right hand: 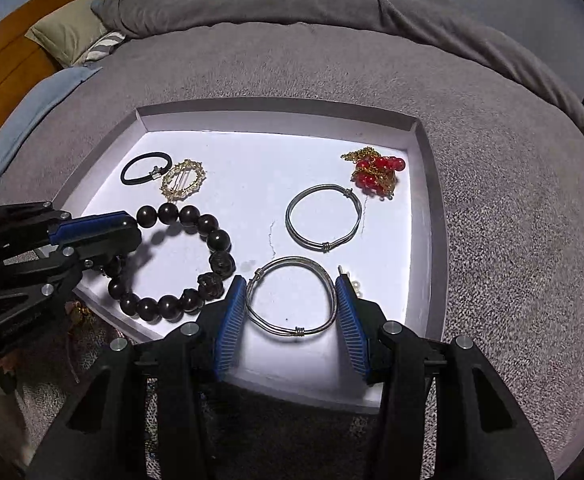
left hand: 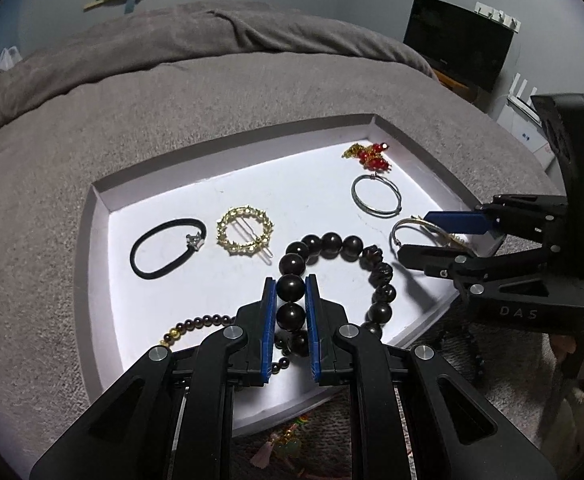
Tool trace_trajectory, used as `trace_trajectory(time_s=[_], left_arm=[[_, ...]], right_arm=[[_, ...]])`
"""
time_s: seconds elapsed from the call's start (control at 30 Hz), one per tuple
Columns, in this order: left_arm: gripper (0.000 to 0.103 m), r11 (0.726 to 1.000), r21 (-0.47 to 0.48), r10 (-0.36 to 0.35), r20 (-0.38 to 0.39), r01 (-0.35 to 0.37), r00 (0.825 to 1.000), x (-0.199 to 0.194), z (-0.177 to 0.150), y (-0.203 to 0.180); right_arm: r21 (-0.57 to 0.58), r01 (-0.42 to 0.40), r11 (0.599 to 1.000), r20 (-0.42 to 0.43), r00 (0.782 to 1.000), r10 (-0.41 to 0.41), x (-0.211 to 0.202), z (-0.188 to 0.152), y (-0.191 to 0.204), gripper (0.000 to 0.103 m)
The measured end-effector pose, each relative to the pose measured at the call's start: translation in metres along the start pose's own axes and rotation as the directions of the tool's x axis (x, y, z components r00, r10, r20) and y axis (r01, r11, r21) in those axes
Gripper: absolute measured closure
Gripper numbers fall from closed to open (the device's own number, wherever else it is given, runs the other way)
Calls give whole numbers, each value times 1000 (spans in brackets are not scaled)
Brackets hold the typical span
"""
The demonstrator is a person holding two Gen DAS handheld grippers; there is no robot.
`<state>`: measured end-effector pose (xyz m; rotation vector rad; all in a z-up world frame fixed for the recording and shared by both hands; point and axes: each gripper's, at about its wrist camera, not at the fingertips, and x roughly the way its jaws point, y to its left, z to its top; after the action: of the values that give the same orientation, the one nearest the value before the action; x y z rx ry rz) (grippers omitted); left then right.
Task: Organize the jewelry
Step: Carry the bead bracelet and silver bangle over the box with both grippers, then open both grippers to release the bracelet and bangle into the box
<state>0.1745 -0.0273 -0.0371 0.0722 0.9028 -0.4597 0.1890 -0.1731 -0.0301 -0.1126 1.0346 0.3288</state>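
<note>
A white tray (left hand: 103, 200) on the grey bed holds the jewelry; it also shows in the right wrist view (right hand: 424, 200). My left gripper (left hand: 290, 280) is shut on the large dark bead bracelet (left hand: 332, 242), which rests in the tray (right hand: 217, 240). My right gripper (right hand: 290, 280) is open around a silver wire bangle (right hand: 292, 330) lying flat; its pads (right hand: 231, 320) stand apart from the bangle. A second silver bangle (right hand: 324, 216), a red bead and gold chain piece (right hand: 378, 172), a gold wreath clip (right hand: 183, 180) and a black hair tie (right hand: 145, 168) lie further back.
A thin small-bead bracelet (left hand: 199, 322) lies by my left gripper. Small pearls (right hand: 356, 288) peek out by my right finger. More trinkets (left hand: 287, 446) lie on the blanket before the tray. Pillows (right hand: 71, 36) and a folded duvet (left hand: 211, 36) lie beyond.
</note>
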Motion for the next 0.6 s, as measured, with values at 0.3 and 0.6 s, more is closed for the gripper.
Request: trace_trajectory(time_s=[0.3, 0.6], left_arm=[[88, 1000, 19, 1, -7, -1, 1000, 7, 2, -8], [88, 1000, 16, 14, -23, -14, 1000, 12, -1, -6]], right_arm=[[5, 30, 1000, 3, 1000, -30, -3, -2, -8, 57], [6, 23, 1000, 3, 1000, -23, -3, -3, -7, 57]])
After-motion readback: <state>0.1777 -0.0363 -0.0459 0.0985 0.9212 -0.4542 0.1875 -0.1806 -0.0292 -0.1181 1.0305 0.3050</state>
